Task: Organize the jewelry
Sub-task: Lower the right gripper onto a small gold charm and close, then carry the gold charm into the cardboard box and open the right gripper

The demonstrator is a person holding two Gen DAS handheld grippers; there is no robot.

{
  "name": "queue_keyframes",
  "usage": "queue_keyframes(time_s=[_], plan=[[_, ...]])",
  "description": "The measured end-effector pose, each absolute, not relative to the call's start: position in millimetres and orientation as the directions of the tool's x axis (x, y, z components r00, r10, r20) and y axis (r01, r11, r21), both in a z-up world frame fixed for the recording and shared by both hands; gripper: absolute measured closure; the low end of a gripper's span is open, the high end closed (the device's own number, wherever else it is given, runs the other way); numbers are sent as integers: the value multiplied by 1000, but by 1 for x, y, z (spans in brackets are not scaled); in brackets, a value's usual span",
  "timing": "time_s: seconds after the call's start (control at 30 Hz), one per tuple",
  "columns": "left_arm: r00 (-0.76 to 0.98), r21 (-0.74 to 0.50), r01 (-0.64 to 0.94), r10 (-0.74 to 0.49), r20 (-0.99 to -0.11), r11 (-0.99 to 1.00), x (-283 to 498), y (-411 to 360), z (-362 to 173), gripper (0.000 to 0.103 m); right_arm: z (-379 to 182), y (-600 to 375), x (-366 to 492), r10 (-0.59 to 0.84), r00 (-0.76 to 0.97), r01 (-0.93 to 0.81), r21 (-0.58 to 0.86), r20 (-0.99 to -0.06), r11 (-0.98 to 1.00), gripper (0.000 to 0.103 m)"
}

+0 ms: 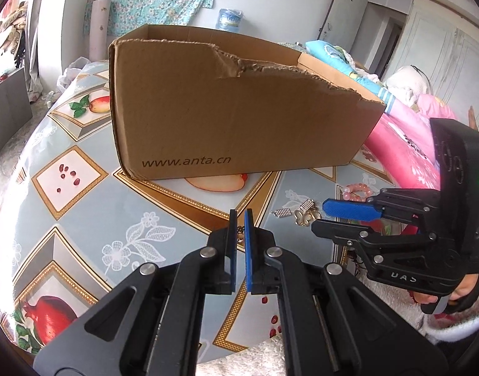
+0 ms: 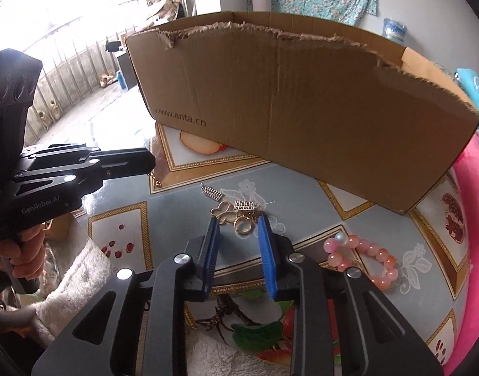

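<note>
Jewelry lies on the patterned counter (image 2: 183, 219) in front of the torn cardboard box (image 2: 302, 109), and you have a tool in each hand.

Your left tool (image 1: 240, 219) is pinched nearly shut on a thin gold chain (image 1: 240, 233), which hangs between its blue pads (image 1: 248, 238). In the right wrist view the chain dangles just under that tool's tip, above the counter.

Your right tool (image 2: 239, 224) points down at a small pile: a gold ring (image 2: 244, 227), a gold butterfly piece (image 2: 221, 212) and a silver comb-shaped charm (image 2: 245, 206). The ring sits between the fingers, and the pads do not press on it; the fingers stand partly apart, with the butterfly just beside the left one. A second silver charm (image 2: 212, 193) lies a little apart, nearer the box.

Pink bead bracelet (image 2: 361, 258) rests on the counter to the right of your right tool, near the box's corner. Your white fleecy sleeve (image 2: 83, 269) shows at the counter's near edge.
</note>
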State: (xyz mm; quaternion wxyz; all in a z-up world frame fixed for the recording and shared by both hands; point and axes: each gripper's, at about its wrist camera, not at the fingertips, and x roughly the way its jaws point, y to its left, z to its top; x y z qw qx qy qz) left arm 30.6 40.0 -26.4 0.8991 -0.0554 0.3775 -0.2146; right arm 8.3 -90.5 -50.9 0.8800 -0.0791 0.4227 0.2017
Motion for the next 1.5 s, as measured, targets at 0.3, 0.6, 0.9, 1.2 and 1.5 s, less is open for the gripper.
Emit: queue_keyframes(time_s=[0.3,0.6,0.9,1.2,1.5], plan=[[621,-277,337,-434,-653,900,32,45,-29,100,-49,-100,19,325,506,-415,105,-799,904,92],[620,-278,335,-433,-655,900,33,46,-31,100,-47,-109,7,325,500,-397,121,-802,910,98],[615,-275,340,-434,-659,899,32,48,-32,100,-43,-106,13,301,515,-408,79,-803,909,80],[615,-283,328,-431,-661,901,33,52,-33,100,-48,-100,23,311,490,-441,76,-814,894,92],[618,-277,329,-428,-659,903,30,53,-31,100,-44,-109,16,326,500,-420,104,-802,901,92]])
